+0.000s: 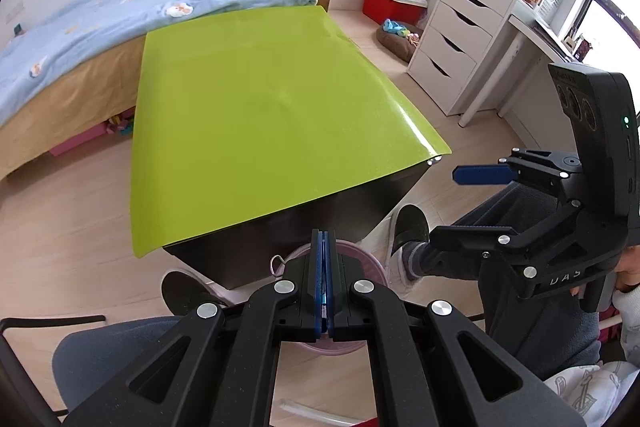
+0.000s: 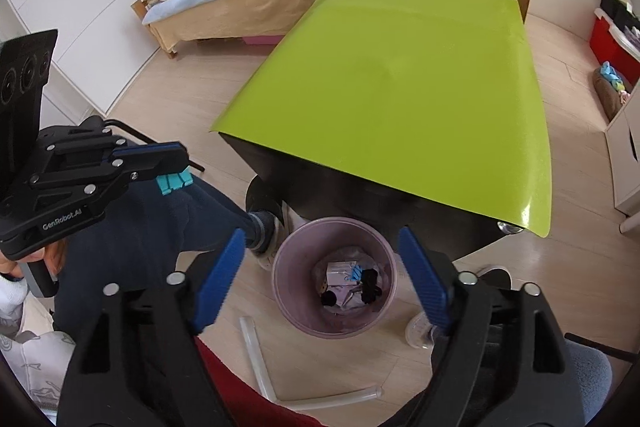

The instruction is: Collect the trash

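I look down past my right claw (image 2: 320,283), its blue fingers (image 2: 220,283) spread wide, at a pink trash bin (image 2: 334,319) on the wooden floor. Inside the bin lie scraps of trash (image 2: 352,283). Just behind the bin stands the green-topped bench (image 2: 400,87). Left of the bin, my left claw (image 2: 172,159) is closed.

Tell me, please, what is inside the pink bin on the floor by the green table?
The pink bin holds a pale boxy wrapper, a small blue scrap and some black pieces at the bottom. Whatever lies beneath them is covered, and the bin's near inner wall is out of sight.
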`<state>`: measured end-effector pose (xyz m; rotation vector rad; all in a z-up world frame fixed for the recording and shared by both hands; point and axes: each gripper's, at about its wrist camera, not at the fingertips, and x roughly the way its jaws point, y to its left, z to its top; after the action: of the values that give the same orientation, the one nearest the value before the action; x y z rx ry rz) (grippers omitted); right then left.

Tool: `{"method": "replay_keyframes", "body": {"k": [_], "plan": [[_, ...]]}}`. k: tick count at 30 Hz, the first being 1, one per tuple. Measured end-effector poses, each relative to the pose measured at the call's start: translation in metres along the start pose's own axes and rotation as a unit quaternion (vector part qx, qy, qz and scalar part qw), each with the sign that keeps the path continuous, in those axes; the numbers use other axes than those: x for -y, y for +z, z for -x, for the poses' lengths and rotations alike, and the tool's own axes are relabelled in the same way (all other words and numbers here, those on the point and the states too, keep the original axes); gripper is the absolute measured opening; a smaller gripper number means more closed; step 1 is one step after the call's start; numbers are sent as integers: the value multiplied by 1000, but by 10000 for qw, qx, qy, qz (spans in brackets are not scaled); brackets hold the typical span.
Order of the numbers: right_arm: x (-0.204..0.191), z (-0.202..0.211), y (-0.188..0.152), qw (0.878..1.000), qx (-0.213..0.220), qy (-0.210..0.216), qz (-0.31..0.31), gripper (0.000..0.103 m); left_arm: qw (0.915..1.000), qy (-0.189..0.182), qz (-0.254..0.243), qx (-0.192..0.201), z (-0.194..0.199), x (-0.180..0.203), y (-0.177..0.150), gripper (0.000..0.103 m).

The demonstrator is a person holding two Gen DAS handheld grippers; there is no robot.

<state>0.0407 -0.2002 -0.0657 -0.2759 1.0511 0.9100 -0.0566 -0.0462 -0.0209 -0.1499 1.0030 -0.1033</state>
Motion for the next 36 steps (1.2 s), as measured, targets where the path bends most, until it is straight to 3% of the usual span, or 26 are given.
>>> {"method": "replay_keyframes", "body": {"k": [14,16,18,19,22,28,36], "plan": [[20,34,1,9973,525,-207,-478,97,9990,-328,-272,-116,-5,19,0,2],[22,37,2,9968,569,-214,-518,98,9989,-362,-265,-138,-7,19,1,9],[23,40,3,9964,605,-221,-552,98,9991,-321,-240,-160,-10,19,2,25],[24,40,3,9962,614,-221,-569,99,9992,-336,-188,-139,-11,18,2,47],[25,42,3,9955,667,-255,-623,100,9995,-284,-109,-56,-10,15,3,81],[26,42,2,9950,685,-355,-636,100,9997,-211,97,-9,-7,6,5,95],[21,41,7,9947,649,-509,-621,100,9996,-19,290,53,-3,-6,9,96]]}}
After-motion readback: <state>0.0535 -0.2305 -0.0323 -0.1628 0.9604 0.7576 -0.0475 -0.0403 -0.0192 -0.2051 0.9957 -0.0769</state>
